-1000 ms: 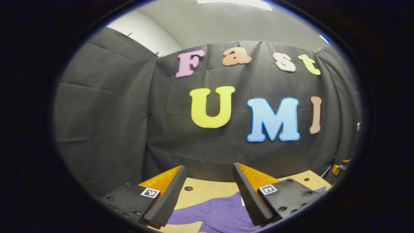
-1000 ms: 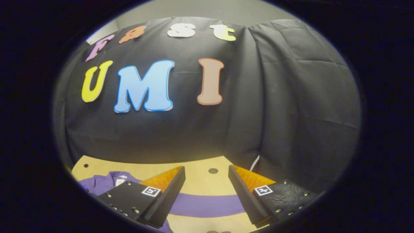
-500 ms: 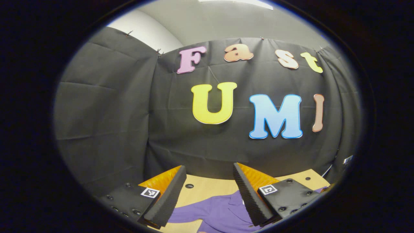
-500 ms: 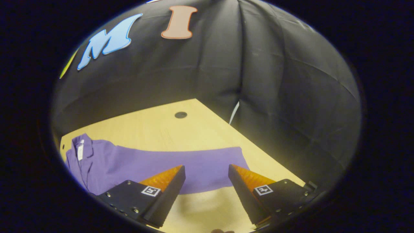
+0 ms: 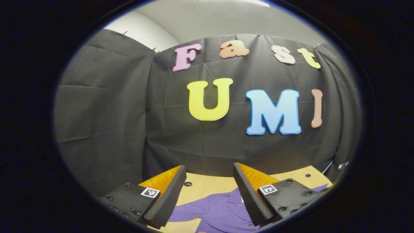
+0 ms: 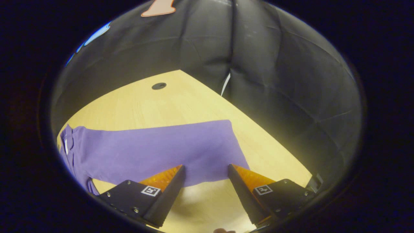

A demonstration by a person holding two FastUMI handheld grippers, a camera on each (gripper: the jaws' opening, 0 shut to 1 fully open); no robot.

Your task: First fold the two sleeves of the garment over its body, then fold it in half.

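The pale wooden surface [image 6: 194,106] carries the purple short-sleeved fabric garment [image 6: 155,152], which lies flat with its collar toward the far left of the right gripper view and one sleeve [image 6: 207,149] stretched out toward my right tool [image 6: 205,171]. No fold looks made yet, so I judge the step in hand to be the first sleeve fold.

Right tool: fingers apart, nothing between them, tips poised over the near hem of that sleeve, close to its cuff end. I cannot tell whether the tips touch the cloth.

Left tool [image 5: 209,176]: fingers apart, empty, held level above the surface, with the garment's collar area [image 5: 223,210] below and between its fingers.

To do the fold well, I judge:
- Come down on the sleeve's near corner by the cuff, so that one finger can slide under the hem and the other lands on top; take a single layer only.
- Lift just enough to clear the surface, then carry the cuff across toward the collar side and lay it on the body.
- Thin cloth may drag the body along; a low, slow carry should limit this.
- Left tool can stay by the collar, ready to pin it.
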